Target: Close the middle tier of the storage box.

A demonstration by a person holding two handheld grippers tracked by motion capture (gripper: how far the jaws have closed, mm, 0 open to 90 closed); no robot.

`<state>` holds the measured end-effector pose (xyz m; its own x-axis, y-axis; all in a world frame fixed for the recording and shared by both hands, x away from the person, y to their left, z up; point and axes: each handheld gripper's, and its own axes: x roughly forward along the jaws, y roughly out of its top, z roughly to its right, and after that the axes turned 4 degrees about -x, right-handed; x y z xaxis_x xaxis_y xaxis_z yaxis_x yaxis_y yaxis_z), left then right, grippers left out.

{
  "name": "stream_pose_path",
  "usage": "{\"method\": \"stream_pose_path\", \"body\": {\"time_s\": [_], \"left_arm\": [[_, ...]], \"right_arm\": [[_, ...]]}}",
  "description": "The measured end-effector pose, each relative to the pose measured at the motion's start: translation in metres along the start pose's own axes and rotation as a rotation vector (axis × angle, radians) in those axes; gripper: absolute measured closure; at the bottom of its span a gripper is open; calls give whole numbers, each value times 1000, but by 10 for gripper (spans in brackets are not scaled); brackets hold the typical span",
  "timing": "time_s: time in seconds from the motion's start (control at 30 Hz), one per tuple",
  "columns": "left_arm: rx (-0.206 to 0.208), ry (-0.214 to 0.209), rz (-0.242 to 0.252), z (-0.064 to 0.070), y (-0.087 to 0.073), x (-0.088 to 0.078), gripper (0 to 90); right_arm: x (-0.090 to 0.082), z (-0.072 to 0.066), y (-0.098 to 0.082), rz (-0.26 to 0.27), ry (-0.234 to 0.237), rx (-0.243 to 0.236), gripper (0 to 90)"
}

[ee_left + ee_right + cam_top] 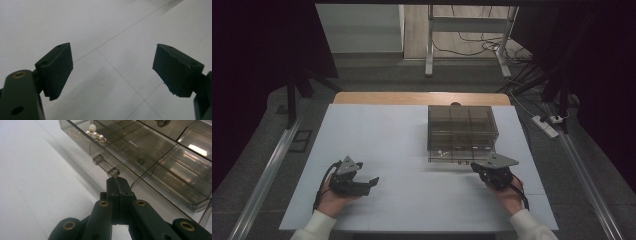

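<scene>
Nearest the person, the left hand-held gripper point(373, 181) rests low over the white bench point(377, 130), its jaws spread wide with nothing between them; in the left gripper view, bare bench surface lies beyond the black pads point(58, 67).

Farther right, the right hand-held gripper point(475, 167) has its jaws pressed fully together. In the right gripper view its tip point(117, 181) sits right at one end of the clear bar handle point(105, 166) of the pulled-out drawer point(160, 170), seemingly touching it without enclosing it.

The drawer belongs to a smoky transparent plastic organiser box point(462, 127), which stands on the right half of the bench, just beyond that gripper. The drawer is slid partly out toward the person, and its divided compartments hold a small piece of pearl-and-gold jewellery point(93, 132).

The box is probably light, stiff and smooth, so it may skate across the bench if pushed hard. The drawer likely slides easily. The handle looks like the natural place to grip, across its short bar; pressing squarely on the drawer front would also serve.
</scene>
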<state>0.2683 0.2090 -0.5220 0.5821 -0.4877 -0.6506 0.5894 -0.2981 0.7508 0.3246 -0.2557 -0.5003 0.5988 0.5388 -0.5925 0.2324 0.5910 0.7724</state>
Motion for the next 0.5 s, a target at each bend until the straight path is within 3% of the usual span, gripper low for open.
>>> {"method": "stream_pose_path", "body": {"time_s": [0.5], "left_arm": [[3, -2, -2, 0, 0, 1, 164]], "right_arm": [[7, 2, 0, -11, -22, -1, 894]]}}
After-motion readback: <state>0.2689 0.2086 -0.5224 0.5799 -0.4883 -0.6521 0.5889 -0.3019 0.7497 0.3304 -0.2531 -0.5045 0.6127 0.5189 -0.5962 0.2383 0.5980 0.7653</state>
